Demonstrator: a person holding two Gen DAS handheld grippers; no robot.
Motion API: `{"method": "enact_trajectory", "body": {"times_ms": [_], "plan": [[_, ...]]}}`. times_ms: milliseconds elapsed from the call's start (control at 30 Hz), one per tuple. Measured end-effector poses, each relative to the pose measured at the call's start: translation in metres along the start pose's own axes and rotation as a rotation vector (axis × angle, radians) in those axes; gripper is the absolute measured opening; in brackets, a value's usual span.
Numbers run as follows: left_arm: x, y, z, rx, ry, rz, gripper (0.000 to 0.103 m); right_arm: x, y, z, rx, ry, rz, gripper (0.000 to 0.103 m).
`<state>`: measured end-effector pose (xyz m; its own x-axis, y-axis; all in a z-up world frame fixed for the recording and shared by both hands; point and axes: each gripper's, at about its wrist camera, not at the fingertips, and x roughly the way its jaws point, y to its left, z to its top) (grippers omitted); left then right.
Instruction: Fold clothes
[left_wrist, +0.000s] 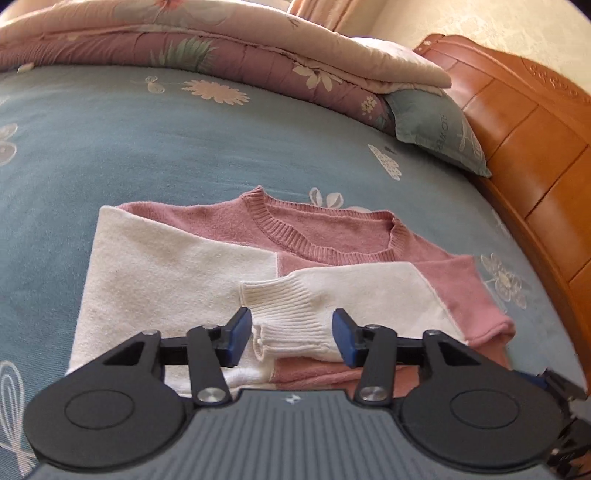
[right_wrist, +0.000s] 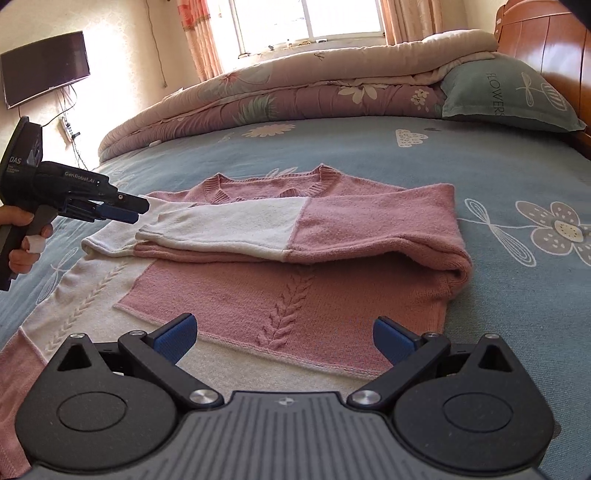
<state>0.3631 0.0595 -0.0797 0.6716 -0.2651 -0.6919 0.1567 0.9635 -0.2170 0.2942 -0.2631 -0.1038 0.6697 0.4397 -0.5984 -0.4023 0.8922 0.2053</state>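
Pink and white sweater spread on the bed, both sleeves folded across it.

The left tool (left_wrist: 291, 338) is held apart, astride the white ribbed cuff (left_wrist: 291, 317) without pressing it. The right tool (right_wrist: 284, 339) is held wide apart above the sweater (right_wrist: 295, 295) hem, gripping nothing.

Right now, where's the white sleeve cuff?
Left wrist view: the white sleeve cuff lies across the folded sweater, between the open left gripper pads, untouched. Right wrist view: far left, by that gripper's tip.
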Motion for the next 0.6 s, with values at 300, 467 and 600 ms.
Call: {"method": "enact_trajectory", "body": {"times_ms": [300, 467, 600], "plan": [[0.003, -0.031, -0.020, 0.345, 0.016, 0.187, 0.076, 0.001, -0.001, -0.002, 0.001, 0.011, -0.005, 0.103], [-0.002, -0.031, -0.005, 0.151, -0.007, -0.014, 0.075, 0.002, 0.000, -0.002, 0.010, 0.012, 0.005, 0.103], [0.010, -0.053, 0.017, 0.038, 0.000, -0.216, 0.076, -0.002, 0.003, 0.001, -0.035, -0.023, -0.004, 0.103]]}}
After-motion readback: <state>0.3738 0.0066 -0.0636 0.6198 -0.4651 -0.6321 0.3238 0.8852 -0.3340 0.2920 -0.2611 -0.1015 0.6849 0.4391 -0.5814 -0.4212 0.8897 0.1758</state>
